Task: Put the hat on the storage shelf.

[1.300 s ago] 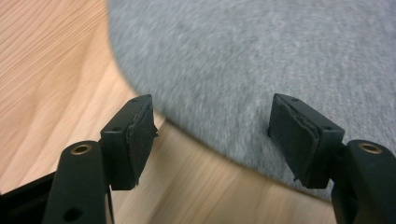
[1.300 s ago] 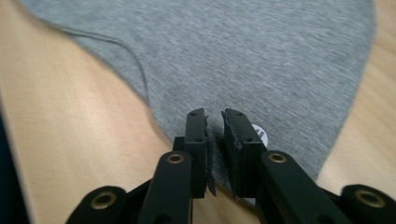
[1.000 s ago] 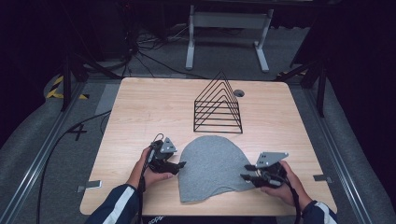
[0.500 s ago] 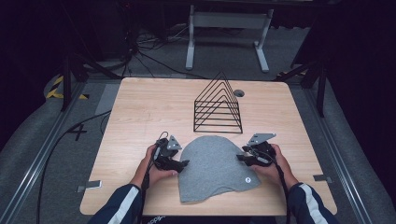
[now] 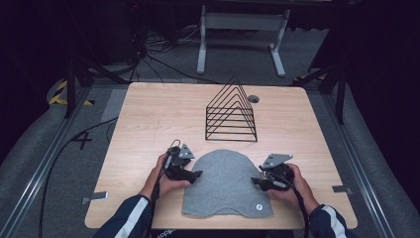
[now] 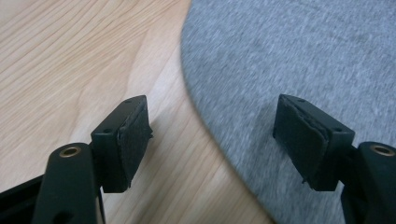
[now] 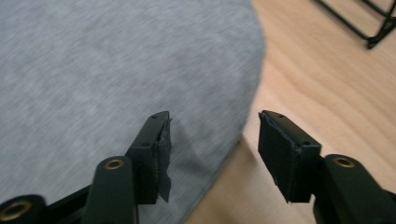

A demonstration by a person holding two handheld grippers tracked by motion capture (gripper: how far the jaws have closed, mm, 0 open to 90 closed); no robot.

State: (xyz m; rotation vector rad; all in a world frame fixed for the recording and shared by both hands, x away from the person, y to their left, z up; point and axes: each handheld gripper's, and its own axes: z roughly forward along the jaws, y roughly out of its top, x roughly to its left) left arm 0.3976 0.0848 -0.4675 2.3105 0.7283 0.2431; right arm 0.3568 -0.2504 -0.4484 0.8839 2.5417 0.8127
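High view: a grey hat (image 5: 225, 183) lies flat on the wooden table (image 5: 148, 119), near the edge closest to the person, its rounded top pointing toward a black wire rack (image 5: 231, 111) that stands just beyond it. The left gripper (image 5: 196, 174) sits at the hat's left edge, and the right gripper (image 5: 254, 181) sits at its right edge, each held in a hand.

Left gripper view: the left gripper (image 6: 212, 135) has its jaws parted, with the hat's (image 6: 303, 60) curved edge running between them; one pad is over bare table (image 6: 70, 60), the other over grey cloth. Neither pad presses on anything.

Right gripper view: the right gripper (image 7: 212, 149) has just been opening its jaws, and they stand apart across the hat's (image 7: 116, 60) right edge, one pad over the cloth and one over the table (image 7: 336, 84). Nothing is pinched between them. A foot of the wire rack (image 7: 373, 28) shows past the hat's edge.
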